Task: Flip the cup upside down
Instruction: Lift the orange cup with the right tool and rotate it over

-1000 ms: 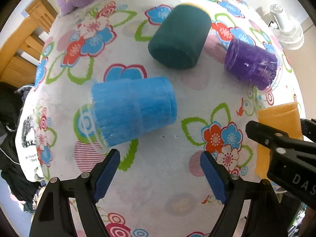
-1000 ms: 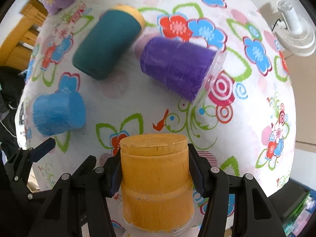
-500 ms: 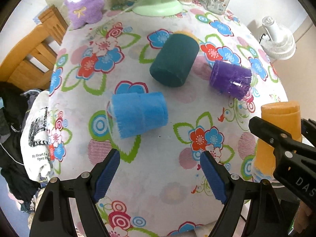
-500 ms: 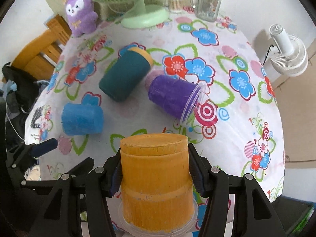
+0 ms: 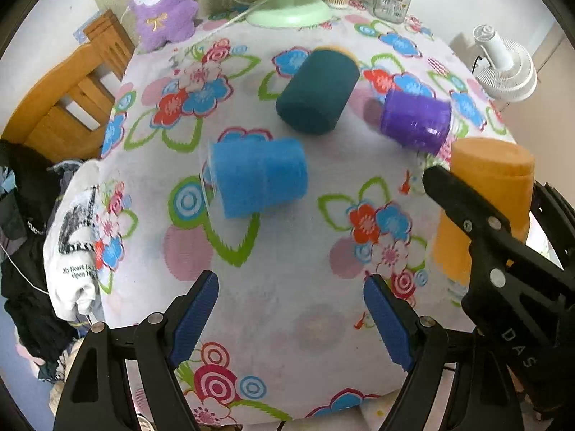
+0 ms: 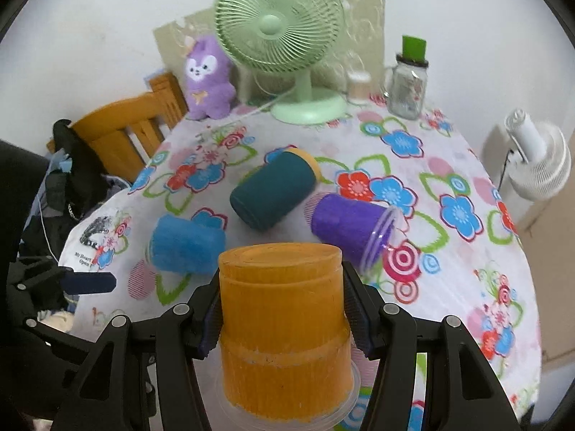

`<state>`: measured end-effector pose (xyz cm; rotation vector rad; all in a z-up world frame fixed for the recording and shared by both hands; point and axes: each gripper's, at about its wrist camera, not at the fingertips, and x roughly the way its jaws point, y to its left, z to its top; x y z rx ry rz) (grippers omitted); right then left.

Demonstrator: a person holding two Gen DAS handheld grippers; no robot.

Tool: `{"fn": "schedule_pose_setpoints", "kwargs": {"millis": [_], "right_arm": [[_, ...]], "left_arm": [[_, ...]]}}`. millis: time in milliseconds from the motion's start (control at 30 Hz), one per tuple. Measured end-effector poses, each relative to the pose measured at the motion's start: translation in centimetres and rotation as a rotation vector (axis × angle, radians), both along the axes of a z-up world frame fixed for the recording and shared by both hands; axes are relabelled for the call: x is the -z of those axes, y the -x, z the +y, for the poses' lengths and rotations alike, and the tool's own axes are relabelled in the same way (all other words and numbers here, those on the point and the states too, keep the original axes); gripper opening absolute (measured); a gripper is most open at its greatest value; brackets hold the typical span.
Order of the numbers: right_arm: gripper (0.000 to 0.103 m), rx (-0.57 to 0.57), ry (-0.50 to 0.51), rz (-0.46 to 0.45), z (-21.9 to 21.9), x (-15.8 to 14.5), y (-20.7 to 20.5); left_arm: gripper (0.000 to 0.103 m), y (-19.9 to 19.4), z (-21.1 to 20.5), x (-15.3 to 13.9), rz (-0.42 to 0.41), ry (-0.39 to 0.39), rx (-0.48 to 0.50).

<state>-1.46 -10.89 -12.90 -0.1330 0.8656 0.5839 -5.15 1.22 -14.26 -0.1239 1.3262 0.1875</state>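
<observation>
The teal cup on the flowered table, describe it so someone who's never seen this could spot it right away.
Start at the green fan at the back of the flowered table and come forward to the cups lying on their sides. The teal cup is the one nearest the fan, between the blue cup and the purple cup. It is the darkest, with a yellow end facing the fan.

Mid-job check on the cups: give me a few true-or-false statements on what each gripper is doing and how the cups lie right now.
1. The right gripper is shut on the orange cup. True.
2. The orange cup stands with its mouth up. False: its closed base is up, its clear rim down.
3. The left gripper holds the blue cup. False: it is open and empty; the cup lies beyond it.
4. The purple cup lies on its side. True.
5. The teal cup stands upright. False: it lies on its side.
</observation>
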Motion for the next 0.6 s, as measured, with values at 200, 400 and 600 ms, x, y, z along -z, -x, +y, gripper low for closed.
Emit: {"fn": "schedule_pose_setpoints", "kwargs": {"millis": [200, 400, 600], "right_arm": [[0.061, 0.028, -0.044, -0.040, -0.4, 1.8, 0.6], [0.061, 0.072, -0.059, -0.074, -1.1, 3.0, 0.4], [0.061, 0.085, -0.040, -0.113, -1.2, 4.3, 0.1]], "left_arm": [[0.085, 1.0, -0.5, 2.0, 0.010, 0.001, 0.015], [0.085, 1.6, -1.8, 4.0, 0.023, 0.024, 0.049], [0.085, 1.4, -2.8, 4.8, -0.005, -0.022, 0.099]]}}
